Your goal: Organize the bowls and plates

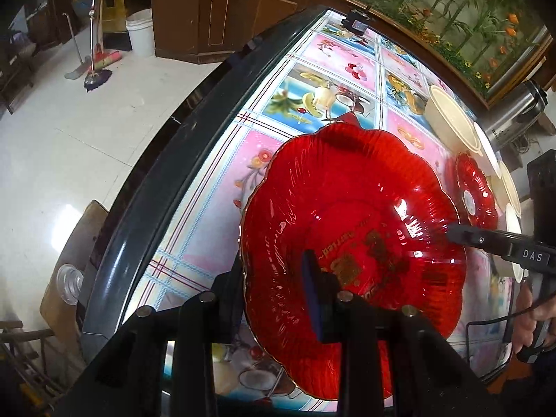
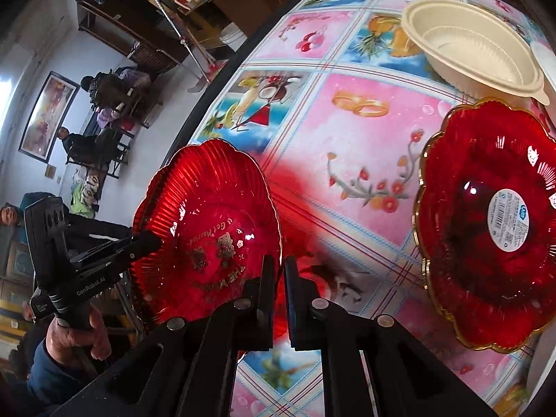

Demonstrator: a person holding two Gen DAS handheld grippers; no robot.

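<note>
Both grippers were clamped on the same red plate [image 2: 208, 229], left gripper [image 1: 278, 295] pinching one rim edge and right gripper [image 2: 279, 299] the opposite one, plate held tilted up off the table [image 1: 215, 180]. Looked like early days to me: a second red plate [image 2: 486, 222] sat alone further along, and a cream bowl [image 2: 469, 45] beyond that, nothing stacked yet. Table had a bright fruity patterned cloth; past it a white tiled floor, a bucket [image 1: 140, 33] and brown cabinets
</note>
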